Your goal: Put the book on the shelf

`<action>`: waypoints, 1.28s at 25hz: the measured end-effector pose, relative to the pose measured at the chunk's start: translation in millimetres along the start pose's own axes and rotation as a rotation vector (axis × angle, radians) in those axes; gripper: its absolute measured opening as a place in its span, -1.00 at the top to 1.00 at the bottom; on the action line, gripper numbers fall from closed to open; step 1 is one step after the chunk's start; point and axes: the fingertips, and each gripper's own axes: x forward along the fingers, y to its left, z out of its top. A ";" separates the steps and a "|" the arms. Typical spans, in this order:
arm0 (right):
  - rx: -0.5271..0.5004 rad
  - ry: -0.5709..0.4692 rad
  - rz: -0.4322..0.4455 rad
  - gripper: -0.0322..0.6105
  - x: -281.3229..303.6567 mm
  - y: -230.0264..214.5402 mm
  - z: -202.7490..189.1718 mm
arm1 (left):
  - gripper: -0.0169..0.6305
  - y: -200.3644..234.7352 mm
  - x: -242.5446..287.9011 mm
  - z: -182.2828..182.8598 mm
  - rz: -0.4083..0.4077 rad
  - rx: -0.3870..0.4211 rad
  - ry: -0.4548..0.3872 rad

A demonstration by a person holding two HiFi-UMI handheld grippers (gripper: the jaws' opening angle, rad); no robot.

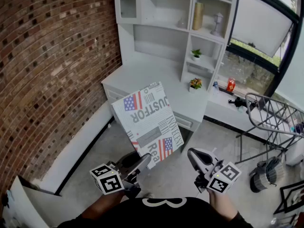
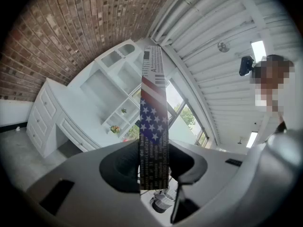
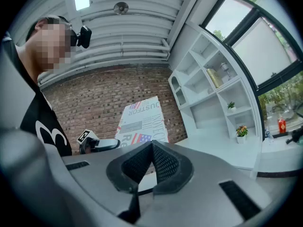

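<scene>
The white shelf unit (image 1: pixel 164 41) stood against the brick wall (image 1: pixel 52 56), and most of its compartments were bare. One upper compartment on the right held a tall tan cylinder (image 1: pixel 197 15), and the next one over held a small lamp-shaped ornament (image 1: pixel 217 23). Below them a little green potted plant (image 1: pixel 196 54) sat in a narrow compartment, and a pot of orange and yellow flowers (image 1: pixel 195 83) stood on the desk top (image 1: pixel 156 75) at the foot of the unit. A red can (image 1: pixel 231 85) stood on the window sill just beyond; its label was too small to read.

The book (image 1: pixel 149 122) was off the shelf, held up in the air in front of the desk, tilted, with its lower corner pinched in the left gripper (image 1: pixel 144 160). Its cover showed two stars-and-stripes patches and newspaper-style print; "JUSTFOR" read upside down near the top, and "Rea" ran off at the bottom edge. The smaller lines could not be made out. From the left gripper view the book appeared edge-on between the pads, its fine print illegible.

The right gripper (image 1: pixel 192 154) hung apart from the book with its jaws pressed together on nothing. A wire drying rack (image 1: pixel 273 115) at the right was cut off by the frame.
</scene>
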 end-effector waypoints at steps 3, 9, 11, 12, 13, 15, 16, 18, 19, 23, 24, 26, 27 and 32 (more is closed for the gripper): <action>-0.002 0.002 0.003 0.87 7.6 -3.9 -2.8 | 0.46 9.4 1.5 0.8 0.000 -0.007 -0.003; 0.016 0.022 -0.004 0.87 27.2 -14.1 -9.4 | 0.46 29.1 5.0 7.4 0.001 -0.017 -0.008; 0.007 0.028 0.007 0.87 35.4 -13.0 -9.6 | 0.46 36.6 6.3 12.5 -0.003 -0.018 -0.011; 0.010 0.028 0.008 0.87 43.0 -13.1 -8.2 | 0.46 42.4 6.5 18.6 -0.008 -0.019 -0.012; 0.017 0.028 0.006 0.87 51.4 -14.1 -6.7 | 0.46 48.6 6.5 25.4 -0.013 -0.020 -0.013; 0.033 0.030 -0.004 0.87 64.7 -17.5 -6.6 | 0.46 58.8 6.7 35.7 -0.021 -0.018 -0.014; 0.039 0.031 -0.008 0.87 68.8 -19.1 -8.0 | 0.46 62.5 6.9 38.4 -0.025 -0.016 -0.015; 0.046 0.032 -0.011 0.87 74.4 -20.4 -11.5 | 0.46 68.6 6.7 41.4 -0.028 -0.013 -0.014; 0.047 0.031 -0.012 0.87 76.9 -20.2 -12.9 | 0.46 71.6 6.0 42.8 -0.028 -0.012 -0.014; 0.045 0.018 -0.026 0.87 85.7 -18.7 -14.5 | 0.46 81.5 1.9 51.4 -0.031 -0.016 -0.016; 0.043 0.014 -0.032 0.87 86.6 -18.4 -13.9 | 0.46 82.3 0.7 53.3 -0.033 -0.015 -0.017; 0.037 0.007 -0.039 0.87 87.8 -18.6 -11.6 | 0.46 82.8 -1.0 57.2 -0.033 -0.001 -0.021; 0.034 0.003 -0.040 0.87 88.6 -19.3 -9.5 | 0.46 82.8 -0.9 59.3 -0.033 0.009 -0.023; 0.021 -0.029 -0.040 0.87 93.2 -25.1 3.3 | 0.46 85.7 5.3 65.3 -0.029 0.021 -0.025</action>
